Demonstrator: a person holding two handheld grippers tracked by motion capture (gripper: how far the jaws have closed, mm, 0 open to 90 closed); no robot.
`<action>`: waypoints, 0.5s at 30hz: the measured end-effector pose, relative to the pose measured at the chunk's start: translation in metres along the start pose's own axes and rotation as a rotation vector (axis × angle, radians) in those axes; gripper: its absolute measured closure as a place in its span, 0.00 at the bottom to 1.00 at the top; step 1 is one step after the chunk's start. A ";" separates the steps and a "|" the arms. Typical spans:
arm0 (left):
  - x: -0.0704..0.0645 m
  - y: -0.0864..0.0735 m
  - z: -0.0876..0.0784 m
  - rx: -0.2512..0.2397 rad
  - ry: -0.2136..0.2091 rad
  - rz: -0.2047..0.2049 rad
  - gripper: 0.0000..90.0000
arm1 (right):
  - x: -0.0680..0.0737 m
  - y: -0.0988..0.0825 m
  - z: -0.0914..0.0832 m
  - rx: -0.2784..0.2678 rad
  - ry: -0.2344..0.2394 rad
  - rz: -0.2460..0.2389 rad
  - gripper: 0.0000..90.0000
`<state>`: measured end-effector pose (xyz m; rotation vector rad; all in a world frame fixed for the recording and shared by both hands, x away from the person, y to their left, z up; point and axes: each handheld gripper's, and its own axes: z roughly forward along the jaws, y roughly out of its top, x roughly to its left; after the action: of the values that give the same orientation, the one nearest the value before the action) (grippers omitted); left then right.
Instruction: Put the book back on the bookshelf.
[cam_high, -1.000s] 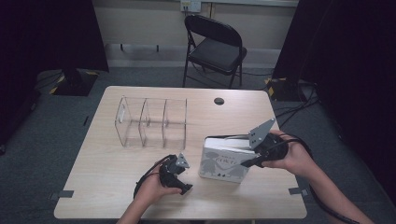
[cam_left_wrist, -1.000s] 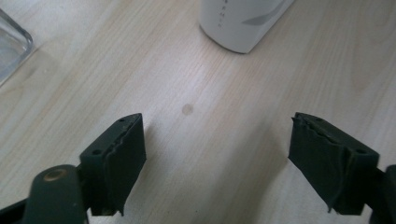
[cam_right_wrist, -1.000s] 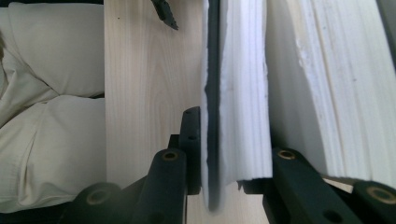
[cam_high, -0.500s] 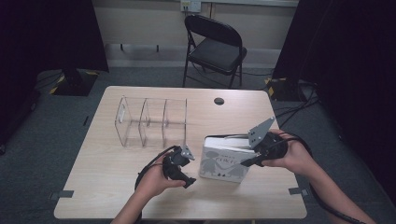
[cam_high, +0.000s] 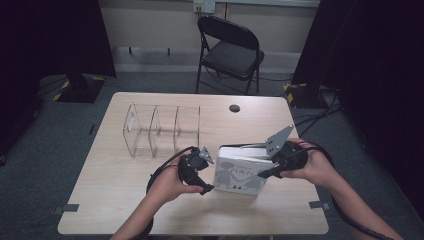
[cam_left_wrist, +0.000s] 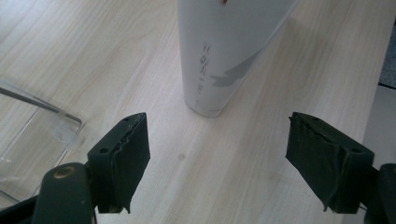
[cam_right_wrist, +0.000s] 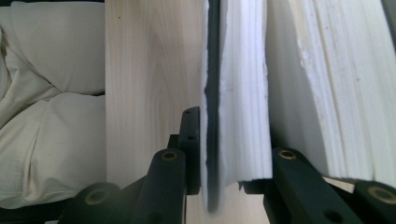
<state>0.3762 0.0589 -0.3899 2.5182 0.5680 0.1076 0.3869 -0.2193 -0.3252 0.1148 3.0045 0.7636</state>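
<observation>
A white book (cam_high: 239, 172) with a drawn cover stands upright on the wooden table (cam_high: 125, 190), right of centre. My right gripper (cam_high: 267, 167) is shut on its right edge; in the right gripper view the right gripper (cam_right_wrist: 233, 149) pinches the cover and a wad of pages of the book (cam_right_wrist: 243, 70), while the other pages fan loose to the right. My left gripper (cam_high: 200, 170) hovers just left of the book, open and holding nothing. In the left gripper view, the left gripper (cam_left_wrist: 217, 163) has its jaws wide apart, with the book's spine (cam_left_wrist: 219, 56) ahead of them.
A clear plastic organizer (cam_high: 162, 130) with three compartments stands behind the left gripper; its corner (cam_left_wrist: 32, 135) lies near the left jaw. A cable hole (cam_high: 234, 108) marks the far table edge. A black folding chair (cam_high: 230, 47) stands beyond. Light cloth (cam_right_wrist: 46, 116) lies past the table edge.
My left gripper has risen off the table and drifted toward the book. The right gripper and the book have stayed put.
</observation>
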 end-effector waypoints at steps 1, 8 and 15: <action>0.000 0.002 -0.001 0.006 -0.003 0.007 0.24 | 0.000 0.000 0.000 0.000 0.001 -0.001 0.83; -0.003 0.021 -0.013 0.007 -0.006 0.041 0.24 | 0.000 0.000 0.000 -0.002 0.005 0.002 0.83; -0.009 0.040 -0.017 0.000 -0.005 0.067 0.25 | -0.001 0.001 0.000 0.002 0.004 0.001 0.83</action>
<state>0.3797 0.0335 -0.3542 2.5373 0.4818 0.1267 0.3882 -0.2187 -0.3249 0.1151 3.0093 0.7613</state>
